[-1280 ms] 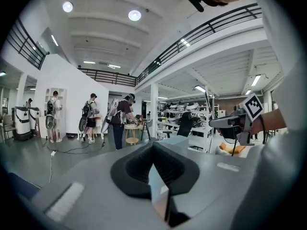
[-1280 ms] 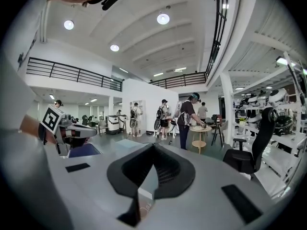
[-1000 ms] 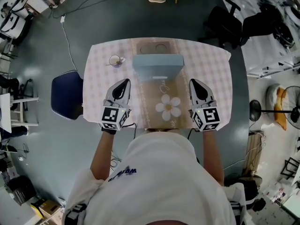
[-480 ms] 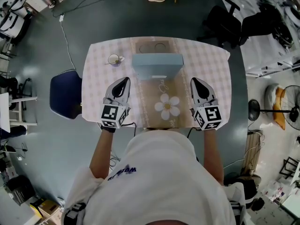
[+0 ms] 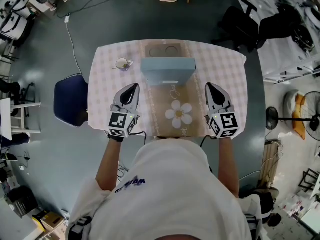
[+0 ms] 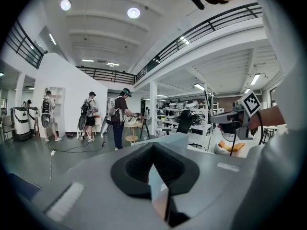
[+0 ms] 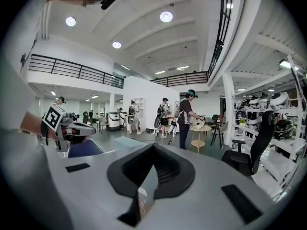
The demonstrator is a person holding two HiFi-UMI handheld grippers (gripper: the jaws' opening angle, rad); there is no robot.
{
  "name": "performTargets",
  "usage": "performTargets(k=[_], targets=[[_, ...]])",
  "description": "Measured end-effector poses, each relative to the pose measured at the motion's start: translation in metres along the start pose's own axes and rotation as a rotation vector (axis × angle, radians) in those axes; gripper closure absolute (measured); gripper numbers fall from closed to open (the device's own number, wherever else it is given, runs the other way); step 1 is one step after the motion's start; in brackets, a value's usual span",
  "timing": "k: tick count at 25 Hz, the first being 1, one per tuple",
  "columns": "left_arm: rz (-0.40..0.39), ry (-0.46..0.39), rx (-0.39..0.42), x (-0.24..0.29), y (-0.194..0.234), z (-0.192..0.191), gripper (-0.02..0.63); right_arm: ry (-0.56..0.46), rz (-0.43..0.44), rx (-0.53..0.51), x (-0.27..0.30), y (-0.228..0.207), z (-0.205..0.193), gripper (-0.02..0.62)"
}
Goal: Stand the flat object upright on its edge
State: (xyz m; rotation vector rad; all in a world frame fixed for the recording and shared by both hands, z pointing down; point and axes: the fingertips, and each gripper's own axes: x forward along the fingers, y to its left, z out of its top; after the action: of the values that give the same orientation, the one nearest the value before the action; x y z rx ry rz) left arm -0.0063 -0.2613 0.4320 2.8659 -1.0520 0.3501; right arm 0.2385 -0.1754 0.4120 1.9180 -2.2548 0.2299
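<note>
Flat blue box (image 5: 167,70) lies across the middle of the counter (image 5: 227,69), at the far end of a brown flower-printed runner (image 5: 179,115), well ahead of both tools. The left hand-held gripper (image 5: 133,88) and the right hand-held gripper (image 5: 211,87) hover over the near part of the counter, one on either side of the runner, each clenched on nothing. To do this well, I'd say both need to open and reach the box's two short ends. They should then tip it up from one long edge and steady it until it balances before letting go. A small cup (image 5: 122,63) stands just left of the box; whether anything is in it I cannot tell.
</note>
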Motion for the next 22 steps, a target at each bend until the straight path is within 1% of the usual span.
performTargets(k=[13, 19, 22], targets=[[0.009, 0.048, -0.008, 0.002, -0.013, -0.014, 0.604, 0.04, 0.031, 0.05, 0.0, -0.006, -0.018, 0.592], [0.078, 0.049, -0.049, 0.012, -0.021, -0.017, 0.604, 0.071, 0.101, 0.043, 0.0, -0.017, -0.021, 0.592], [0.095, 0.034, -0.053, 0.017, -0.026, -0.012, 0.604, 0.082, 0.11, 0.042, -0.003, -0.029, -0.024, 0.592]])
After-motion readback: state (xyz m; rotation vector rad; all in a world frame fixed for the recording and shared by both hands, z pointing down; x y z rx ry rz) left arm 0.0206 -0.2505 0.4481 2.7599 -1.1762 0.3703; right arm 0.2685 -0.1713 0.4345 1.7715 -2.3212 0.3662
